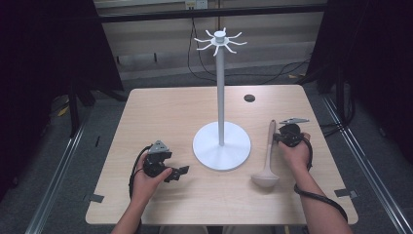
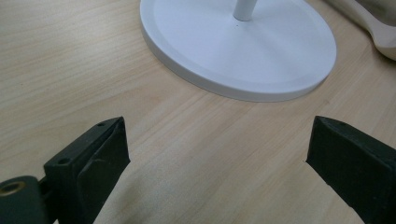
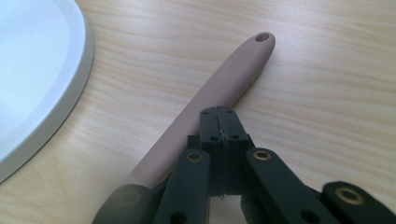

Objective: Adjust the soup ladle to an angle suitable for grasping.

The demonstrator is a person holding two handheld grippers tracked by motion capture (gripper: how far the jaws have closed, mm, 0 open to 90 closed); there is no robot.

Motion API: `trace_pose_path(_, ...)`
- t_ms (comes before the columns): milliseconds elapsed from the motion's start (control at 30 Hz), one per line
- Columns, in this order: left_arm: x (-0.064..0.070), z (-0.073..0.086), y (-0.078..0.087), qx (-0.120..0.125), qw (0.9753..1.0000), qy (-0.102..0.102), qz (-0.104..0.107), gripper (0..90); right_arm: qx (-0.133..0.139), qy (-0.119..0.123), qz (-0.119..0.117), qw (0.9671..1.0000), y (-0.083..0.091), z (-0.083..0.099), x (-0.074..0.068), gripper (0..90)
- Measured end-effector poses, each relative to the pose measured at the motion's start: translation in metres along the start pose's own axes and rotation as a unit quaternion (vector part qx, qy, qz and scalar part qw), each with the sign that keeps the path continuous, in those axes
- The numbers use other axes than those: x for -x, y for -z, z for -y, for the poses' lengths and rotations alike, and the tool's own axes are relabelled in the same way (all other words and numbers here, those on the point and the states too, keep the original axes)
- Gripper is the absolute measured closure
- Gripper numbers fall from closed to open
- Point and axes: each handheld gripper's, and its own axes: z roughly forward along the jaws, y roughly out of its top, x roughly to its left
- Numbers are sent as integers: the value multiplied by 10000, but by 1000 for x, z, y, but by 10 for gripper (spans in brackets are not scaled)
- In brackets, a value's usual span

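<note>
Right gripper, jaws pressed together on nothing, rests just beside the ladle handle near the table's right edge. Left gripper, jaws spread wide and empty, hovers by the front-left of the stand's white base. Ladle likely light, stiff, with a smooth and possibly slippery handle; best grasp appears mid-handle, leaving the hanging hole free for a hook.
</note>
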Motion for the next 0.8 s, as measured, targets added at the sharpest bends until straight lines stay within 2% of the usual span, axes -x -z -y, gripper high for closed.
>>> trace_pose_path(33,0,0,0,1,10000,13,-1,52,1,64,-23,10000,0,0,0,900)
trace_pose_path(300,-1,0,2,36,10000,28,-16,52,-166,38,40,9998,1,-2,2,867)
trace_pose_path(400,-2,0,3,34,10000,11,-29,52,-173,-63,56,9998,3,-3,2,856)
trace_pose_path(500,-1,0,2,25,10000,-19,-29,52,-198,-56,104,9997,6,-6,1,836)
trace_pose_path(633,0,-1,2,54,10000,-19,-12,52,-280,-167,118,9994,11,-10,-1,798)
trace_pose_path(767,0,-2,3,49,10000,-51,3,52,-367,-284,97,9989,16,-12,-5,720)
trace_pose_path(800,0,-2,3,50,10000,-69,-4,52,-375,-410,95,9984,18,-13,-7,682)
